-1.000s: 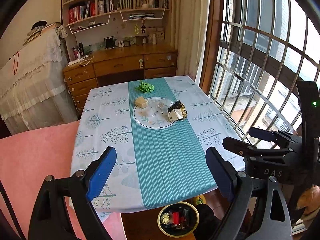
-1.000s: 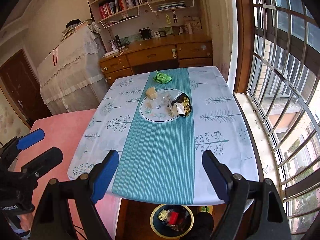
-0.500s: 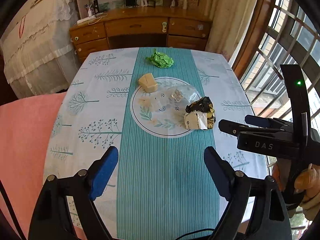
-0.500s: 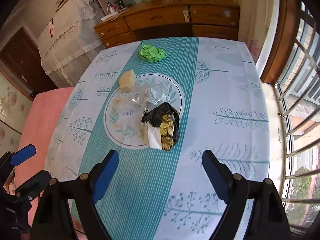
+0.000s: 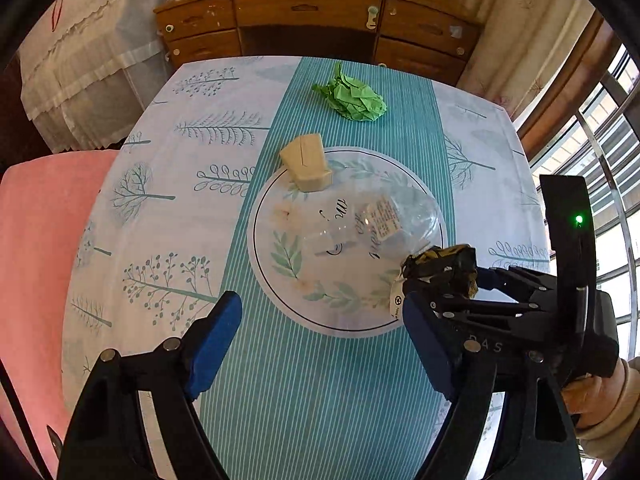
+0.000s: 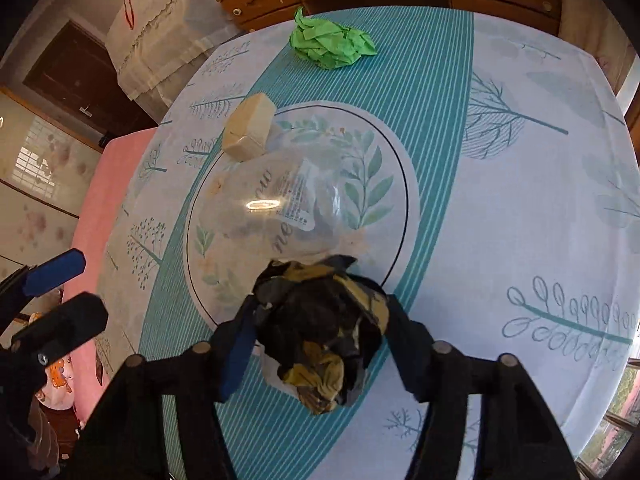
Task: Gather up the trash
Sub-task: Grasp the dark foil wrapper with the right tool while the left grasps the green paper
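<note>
A crumpled black and gold wrapper lies at the near right of the table's round print. My right gripper is shut on it; it also shows in the left wrist view. A clear plastic bag with a white label lies just behind it. A beige block sits at the print's far left edge. A green paper ball lies farther back on the teal stripe. My left gripper is open and empty above the table's near middle.
The table has a white and teal tree-print cloth. A pink surface adjoins its left side. A wooden desk with drawers stands behind it. Barred windows are on the right.
Both grippers moved forward and down toward the table. My right gripper closed around the black and gold wrapper. The left gripper stayed open.
</note>
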{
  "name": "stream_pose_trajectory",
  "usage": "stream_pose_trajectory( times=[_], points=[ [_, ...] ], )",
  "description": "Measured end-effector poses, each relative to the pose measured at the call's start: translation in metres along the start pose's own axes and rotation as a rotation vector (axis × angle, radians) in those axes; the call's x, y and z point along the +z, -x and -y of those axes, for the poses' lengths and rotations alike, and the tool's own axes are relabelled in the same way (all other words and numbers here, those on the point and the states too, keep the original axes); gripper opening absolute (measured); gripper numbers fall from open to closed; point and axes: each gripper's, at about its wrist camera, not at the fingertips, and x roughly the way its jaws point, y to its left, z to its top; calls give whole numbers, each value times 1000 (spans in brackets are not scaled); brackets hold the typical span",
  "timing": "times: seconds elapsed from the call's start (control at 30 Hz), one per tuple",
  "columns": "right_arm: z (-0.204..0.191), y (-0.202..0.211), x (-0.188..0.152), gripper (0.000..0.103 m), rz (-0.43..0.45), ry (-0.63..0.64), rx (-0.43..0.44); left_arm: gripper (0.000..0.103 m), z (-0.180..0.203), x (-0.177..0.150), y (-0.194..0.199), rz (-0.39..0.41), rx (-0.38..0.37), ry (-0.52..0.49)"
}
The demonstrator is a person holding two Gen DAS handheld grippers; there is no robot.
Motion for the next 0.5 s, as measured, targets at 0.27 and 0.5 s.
stream_pose_trajectory(
  times=[0.27,0.5],
  points=[
    [26,29,12,52,-26,-4,60,81,12,39,-6,2,-30,17],
    [63,57,52,52,75,-53,28,81,25,93,-21,16,-57,14]
  ],
)
